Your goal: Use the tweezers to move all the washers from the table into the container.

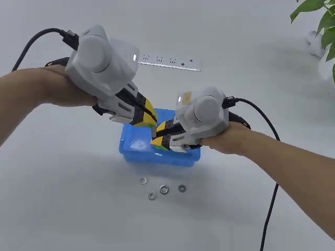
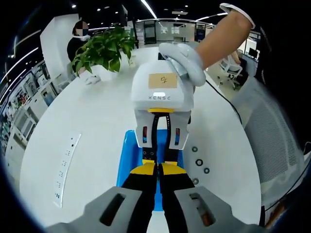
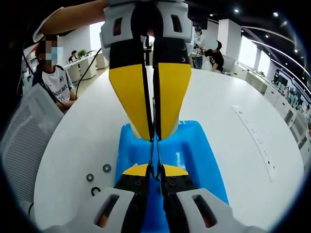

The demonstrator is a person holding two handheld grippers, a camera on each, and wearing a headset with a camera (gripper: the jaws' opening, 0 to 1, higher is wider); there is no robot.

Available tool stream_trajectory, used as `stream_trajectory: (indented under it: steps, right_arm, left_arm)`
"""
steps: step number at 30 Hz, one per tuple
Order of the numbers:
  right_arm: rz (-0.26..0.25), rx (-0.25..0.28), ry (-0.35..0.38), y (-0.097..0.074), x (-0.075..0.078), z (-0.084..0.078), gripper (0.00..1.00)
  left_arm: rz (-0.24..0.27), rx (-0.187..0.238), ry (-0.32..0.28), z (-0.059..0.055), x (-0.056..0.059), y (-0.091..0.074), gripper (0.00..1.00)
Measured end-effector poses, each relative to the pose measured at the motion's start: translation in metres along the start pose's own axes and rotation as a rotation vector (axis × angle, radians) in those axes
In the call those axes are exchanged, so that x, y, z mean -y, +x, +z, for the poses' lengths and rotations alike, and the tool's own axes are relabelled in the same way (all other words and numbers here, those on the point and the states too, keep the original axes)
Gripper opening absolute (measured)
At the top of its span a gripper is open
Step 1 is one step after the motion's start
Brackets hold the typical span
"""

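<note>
The left gripper (image 1: 148,114) and right gripper (image 1: 161,135) meet over the blue box (image 1: 137,147), both pinched tight on the tweezers (image 3: 154,145); four washers (image 1: 164,189) lie on the table (image 1: 63,204), just near of the box.

The white table (image 1: 57,204) carries a blue container (image 1: 137,147) at centre frame, four washers (image 1: 164,189) just below it, and a power strip (image 1: 168,62) above.

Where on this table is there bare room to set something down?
Bare tabletop: left of the blue container, and the far stretch between power strip and plant. Crowded: over the container, where left gripper and right gripper meet on the tweezers, and its near side, where the washers lie.
</note>
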State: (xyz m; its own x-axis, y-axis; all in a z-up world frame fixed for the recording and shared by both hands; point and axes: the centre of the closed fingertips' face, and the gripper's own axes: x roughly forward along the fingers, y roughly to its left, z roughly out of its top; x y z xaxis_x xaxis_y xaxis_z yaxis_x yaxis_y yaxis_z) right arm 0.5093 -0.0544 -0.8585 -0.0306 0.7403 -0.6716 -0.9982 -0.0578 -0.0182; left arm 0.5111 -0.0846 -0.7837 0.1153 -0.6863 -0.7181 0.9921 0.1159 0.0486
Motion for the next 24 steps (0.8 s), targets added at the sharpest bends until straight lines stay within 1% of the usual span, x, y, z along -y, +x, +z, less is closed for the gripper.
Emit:
stream_trajectory:
  steps: [5, 12, 24]
  right_arm:
    - [0.008, -0.013, -0.005, 0.0016, -0.0011, -0.0029, 0.11]
    - [0.010, -0.017, -0.006, 0.0018, -0.0013, -0.0043, 0.11]
    - [-0.004, -0.001, -0.013, -0.0055, -0.0020, 0.0038, 0.11]
  left_arm:
    - [-0.002, -0.001, -0.004, -0.0016, 0.0022, 0.0016, 0.05]
    - [-0.002, 0.001, -0.009, -0.0015, 0.0031, 0.0023, 0.05]
    - [0.007, 0.008, -0.003, 0.0067, 0.0045, -0.0059, 0.05]
